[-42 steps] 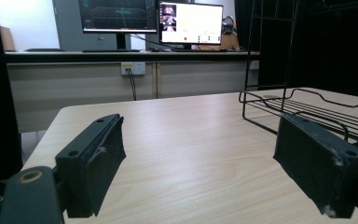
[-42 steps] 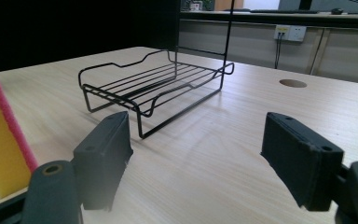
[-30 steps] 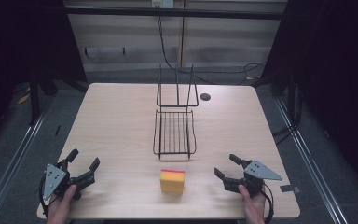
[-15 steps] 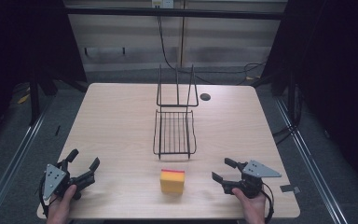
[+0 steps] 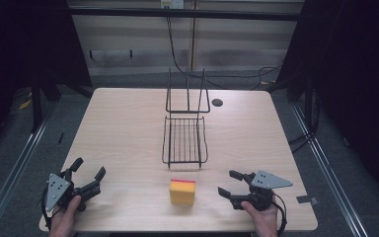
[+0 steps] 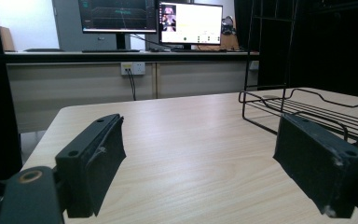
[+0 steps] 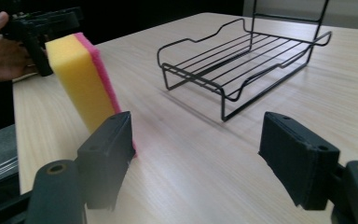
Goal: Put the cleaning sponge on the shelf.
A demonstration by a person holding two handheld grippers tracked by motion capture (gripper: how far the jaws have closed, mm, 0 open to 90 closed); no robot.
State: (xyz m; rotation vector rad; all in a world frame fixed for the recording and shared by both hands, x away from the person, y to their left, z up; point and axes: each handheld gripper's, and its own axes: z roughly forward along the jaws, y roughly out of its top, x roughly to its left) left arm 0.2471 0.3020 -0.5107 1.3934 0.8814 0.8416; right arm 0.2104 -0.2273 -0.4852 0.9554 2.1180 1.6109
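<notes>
Right gripper lies low over the near right part of the wooden table, held from below by the person's right hand, its jaws pointing left toward the sponge. Those jaws have just been closing a little, yet they stand well apart with only bare table between them. Seen from the right gripper view, the sponge stands on edge just beyond the left-hand jaw, yellow on its broad face with a pink layer along the side toward the rack; whether that jaw touches it is hard to say, though from the high view a clear gap seems to separate them.

On the table, the sponge sits at the near middle, just in front of the black wire rack, close to its front rim but apart from it. The rack's flat grid lies on the table and its tall wire back rises at the far end.

Over at the near left corner, the left gripper rests in the left hand, jaws spread wide and empty, angled toward the rack, well apart from the sponge.
</notes>
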